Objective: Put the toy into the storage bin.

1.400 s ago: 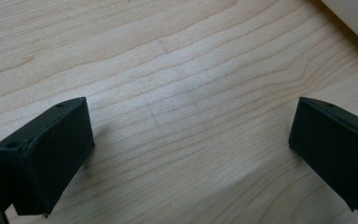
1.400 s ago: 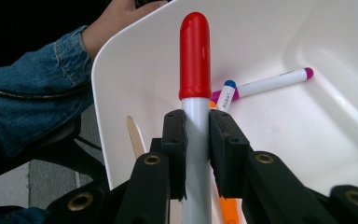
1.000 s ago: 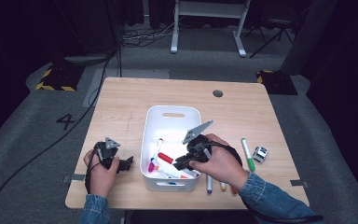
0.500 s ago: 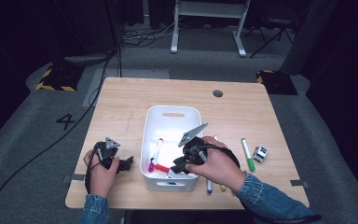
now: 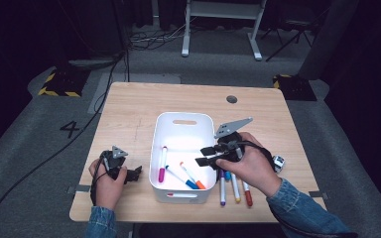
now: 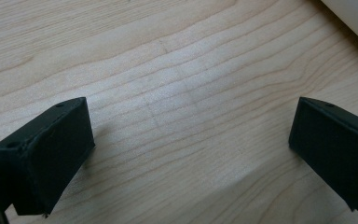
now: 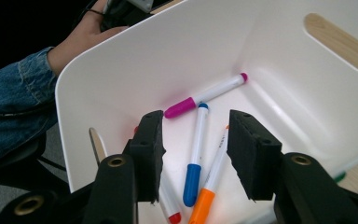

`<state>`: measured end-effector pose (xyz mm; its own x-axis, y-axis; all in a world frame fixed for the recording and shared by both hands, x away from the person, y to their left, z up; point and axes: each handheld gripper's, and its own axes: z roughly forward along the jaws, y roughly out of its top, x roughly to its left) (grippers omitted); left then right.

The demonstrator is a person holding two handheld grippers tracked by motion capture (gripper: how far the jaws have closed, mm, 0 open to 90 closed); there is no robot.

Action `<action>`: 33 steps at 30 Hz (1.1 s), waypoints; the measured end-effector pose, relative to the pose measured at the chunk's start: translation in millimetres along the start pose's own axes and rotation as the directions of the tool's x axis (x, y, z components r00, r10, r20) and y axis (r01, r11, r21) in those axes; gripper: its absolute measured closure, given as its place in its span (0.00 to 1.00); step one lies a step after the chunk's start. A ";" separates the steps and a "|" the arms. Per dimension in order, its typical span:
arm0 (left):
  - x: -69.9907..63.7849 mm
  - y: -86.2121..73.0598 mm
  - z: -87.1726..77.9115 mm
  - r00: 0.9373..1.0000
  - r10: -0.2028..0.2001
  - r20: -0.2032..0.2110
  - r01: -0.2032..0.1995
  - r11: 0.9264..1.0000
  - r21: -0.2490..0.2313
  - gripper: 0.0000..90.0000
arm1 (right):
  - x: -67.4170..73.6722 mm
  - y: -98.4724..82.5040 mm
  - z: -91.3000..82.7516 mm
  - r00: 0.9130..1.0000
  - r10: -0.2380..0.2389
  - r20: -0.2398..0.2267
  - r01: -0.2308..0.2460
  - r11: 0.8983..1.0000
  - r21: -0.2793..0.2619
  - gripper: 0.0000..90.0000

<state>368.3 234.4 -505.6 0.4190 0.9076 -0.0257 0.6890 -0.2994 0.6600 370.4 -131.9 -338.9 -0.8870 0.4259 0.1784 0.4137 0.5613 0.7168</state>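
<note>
Markers in bin: a magenta-capped marker (image 7: 205, 95), a blue-capped marker (image 7: 195, 158) and an orange-capped marker (image 7: 210, 189) lie loose on the floor of the white bin (image 5: 183, 118); a red-tipped one (image 7: 170, 210) lies at the near wall, partly hidden.
Right gripper (image 7: 195, 154): over the bin's right rim, jaws partway apart and just opened further, nothing between the pads; the markers lie below them.
Markers outside: a purple marker (image 5: 222, 191), a yellow one (image 5: 235, 187) and a red one (image 5: 246, 192) lie side by side on the table (image 5: 129, 111), just right of the bin.
Small object (image 5: 278, 162): right of the hand, possibly a sharpener.
Left gripper (image 6: 191, 135): low over bare wood left of the bin, jaws wide, empty.
</note>
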 end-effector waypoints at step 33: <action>-0.5 -0.4 -0.1 1.000 -0.003 0.002 0.003 1.000 -0.003 0.00 | -99.9 -75.0 -71.2 0.927 0.246 0.282 -0.252 0.968 -0.016 0.63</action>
<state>367.8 234.1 -505.8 0.4184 0.9078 -0.0293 0.6886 -0.2960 0.6620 413.4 -267.1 -362.5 -0.6629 0.7332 0.1515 0.6201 0.4243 0.6599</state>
